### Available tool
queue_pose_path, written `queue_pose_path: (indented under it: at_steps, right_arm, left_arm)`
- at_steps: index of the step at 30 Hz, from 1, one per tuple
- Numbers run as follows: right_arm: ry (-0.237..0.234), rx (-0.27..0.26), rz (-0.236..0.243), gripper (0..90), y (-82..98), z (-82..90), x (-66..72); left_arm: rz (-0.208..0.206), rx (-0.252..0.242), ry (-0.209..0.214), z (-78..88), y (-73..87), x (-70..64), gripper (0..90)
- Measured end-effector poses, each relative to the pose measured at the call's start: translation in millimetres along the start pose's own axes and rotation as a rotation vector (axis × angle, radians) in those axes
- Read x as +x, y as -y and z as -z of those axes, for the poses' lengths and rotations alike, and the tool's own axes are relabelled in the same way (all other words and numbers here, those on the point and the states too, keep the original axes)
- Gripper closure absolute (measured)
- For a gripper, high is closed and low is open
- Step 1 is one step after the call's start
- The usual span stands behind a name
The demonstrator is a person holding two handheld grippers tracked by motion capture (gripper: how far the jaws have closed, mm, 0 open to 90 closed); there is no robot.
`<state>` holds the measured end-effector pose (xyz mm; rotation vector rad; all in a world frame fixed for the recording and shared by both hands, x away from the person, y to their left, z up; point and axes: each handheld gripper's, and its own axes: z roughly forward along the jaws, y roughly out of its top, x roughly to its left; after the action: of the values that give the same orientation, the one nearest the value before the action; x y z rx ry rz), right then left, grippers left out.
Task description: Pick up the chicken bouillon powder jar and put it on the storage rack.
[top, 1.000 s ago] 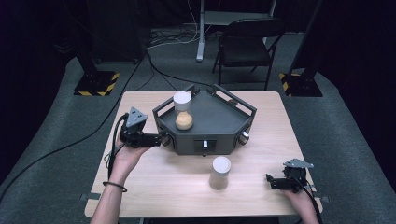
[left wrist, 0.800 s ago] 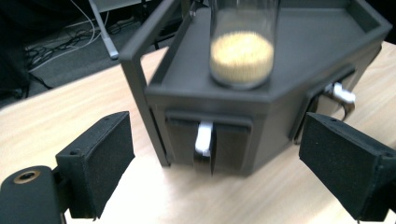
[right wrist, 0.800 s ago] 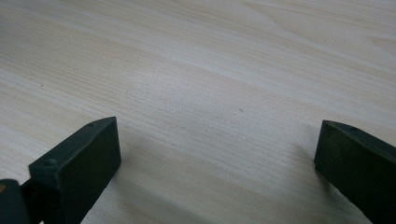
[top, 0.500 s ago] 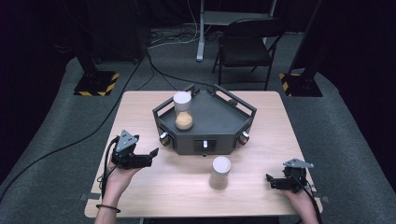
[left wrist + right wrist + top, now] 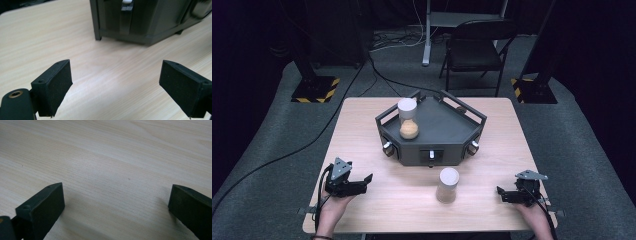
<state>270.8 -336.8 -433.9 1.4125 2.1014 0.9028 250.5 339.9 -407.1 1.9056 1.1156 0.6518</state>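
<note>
Wooden table (image 5: pixel 377 125) in the high view carries a black tray (image 5: pixel 432 132) with one hourglass (image 5: pixel 408 118) inside; a second hourglass (image 5: pixel 447 184) stands upright in front of it, between the left gripper (image 5: pixel 368 178) and right gripper (image 5: pixel 500 190). Left gripper view: jaws apart, empty, facing the tray (image 5: pixel 140 20). Right gripper view: jaws apart over bare wood. Best approach level, gripping mid-body to keep it upright.

Black left gripper (image 5: pixel 362 183) with grey three-cornered plate, square matte jaws, trailing cable.
</note>
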Motion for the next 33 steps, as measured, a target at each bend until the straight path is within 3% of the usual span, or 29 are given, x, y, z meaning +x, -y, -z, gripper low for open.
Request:
queue_pose_path:
  at_steps: [6, 16, 29, 33]
  right_arm:
    - [0.0, 0.0, 0.0, 0.0, 0.0, 0.0, -0.1]
    - [0.001, 0.0, 0.0, 0.0, 0.1, 0.2, 0.3]
    - [-0.002, 0.0, 0.002, 0.0, 0.0, 0.0, -0.4]
    - [-0.002, 0.0, 0.002, 0.0, 0.0, 0.0, -0.4]
  left_arm:
    - [-0.005, 0.067, -0.006, -12.1, 6.2, -0.4, 10.8]
    - [0.035, 0.111, 0.005, -22.7, 14.3, 7.0, 10.7]
    - [0.042, 0.185, 0.013, -36.2, 14.0, 9.8, 10.5]
    - [0.046, 0.179, 0.008, -36.2, 15.6, 8.1, 9.5]
